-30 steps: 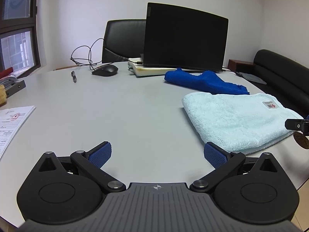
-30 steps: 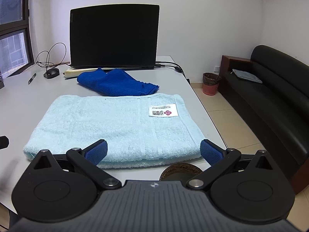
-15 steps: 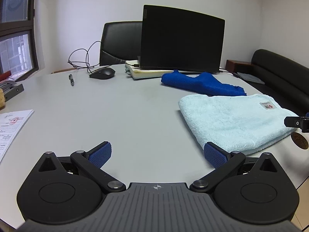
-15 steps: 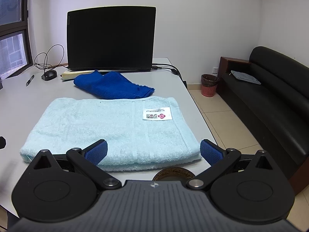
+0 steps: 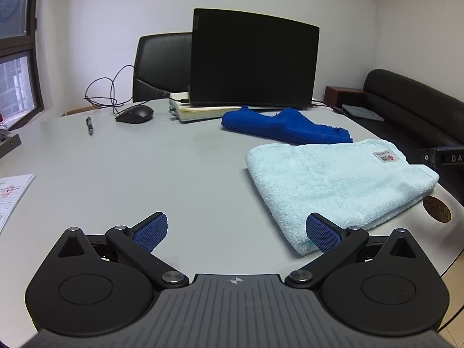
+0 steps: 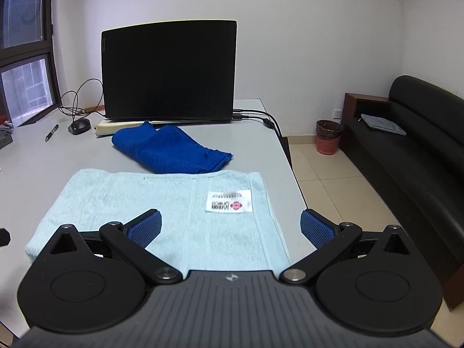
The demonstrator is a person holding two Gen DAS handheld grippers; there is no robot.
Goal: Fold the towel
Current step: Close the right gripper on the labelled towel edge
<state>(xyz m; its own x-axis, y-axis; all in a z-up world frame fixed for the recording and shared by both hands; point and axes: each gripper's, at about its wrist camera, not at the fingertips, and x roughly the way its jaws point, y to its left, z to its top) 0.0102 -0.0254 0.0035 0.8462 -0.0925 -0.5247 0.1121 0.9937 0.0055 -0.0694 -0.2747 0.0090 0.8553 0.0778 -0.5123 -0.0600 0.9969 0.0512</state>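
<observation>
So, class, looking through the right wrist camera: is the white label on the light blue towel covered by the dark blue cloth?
No, the white label lies bare on the light blue towel, apart from the dark blue cloth.

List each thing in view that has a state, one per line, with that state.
Left gripper: open, empty, over bare table.
Right gripper: open, empty, above the light towel.
Light towel: folded flat, label up.
Blue towel: loosely folded, rumpled.
Laptop: lid open, its back toward the cameras.
Mouse: corded, resting on the table.
</observation>
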